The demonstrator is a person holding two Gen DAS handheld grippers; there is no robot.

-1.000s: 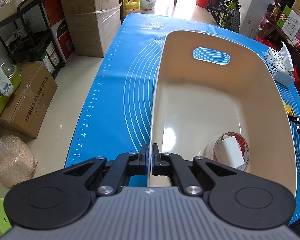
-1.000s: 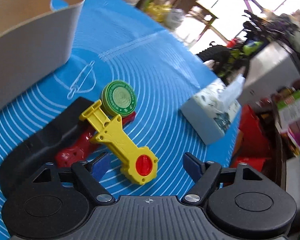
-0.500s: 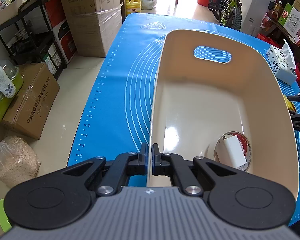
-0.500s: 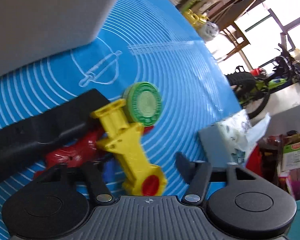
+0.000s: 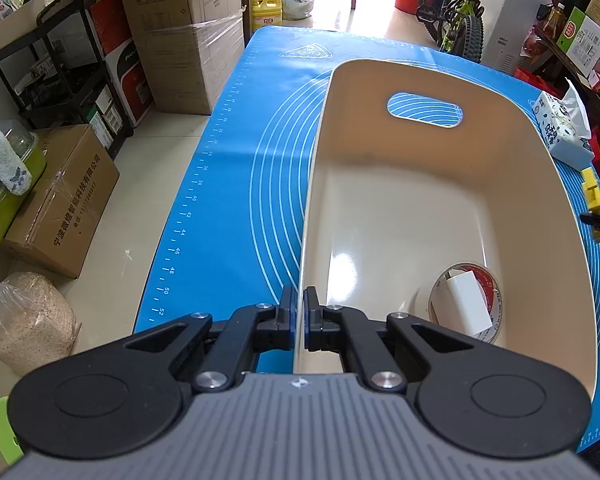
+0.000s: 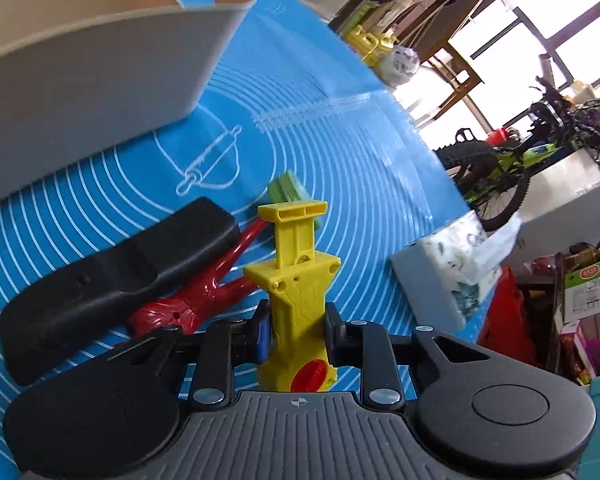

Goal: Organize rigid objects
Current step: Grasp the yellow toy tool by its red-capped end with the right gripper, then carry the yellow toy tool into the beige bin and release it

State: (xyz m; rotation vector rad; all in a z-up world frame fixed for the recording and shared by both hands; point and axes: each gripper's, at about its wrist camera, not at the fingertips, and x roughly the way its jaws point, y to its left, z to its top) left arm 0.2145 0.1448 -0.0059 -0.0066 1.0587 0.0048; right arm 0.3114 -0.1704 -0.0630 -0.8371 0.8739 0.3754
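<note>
In the left wrist view my left gripper (image 5: 299,312) is shut on the near rim of a beige plastic bin (image 5: 312,184). A tape roll (image 5: 495,294) and a white block (image 5: 466,304) lie in the bin's near right corner. In the right wrist view my right gripper (image 6: 296,328) is closing on a yellow toy (image 6: 298,280) with a red button; both pads touch its sides. The toy stands tilted up over a red toy (image 6: 192,304), a black case (image 6: 112,276) and a green disc (image 6: 286,188) on the blue mat (image 6: 340,140).
The bin (image 6: 100,60) sits just left of the toy pile. A tissue pack (image 6: 456,264) lies at the mat's right edge. Past the table are cardboard boxes (image 5: 188,40), a black cart (image 5: 60,60) and a bicycle (image 5: 456,8).
My right gripper has moved in and rolled, and its jaws have gone from wide apart to against the yellow toy's body. The toy now points straight ahead. The left gripper and bin have not moved.
</note>
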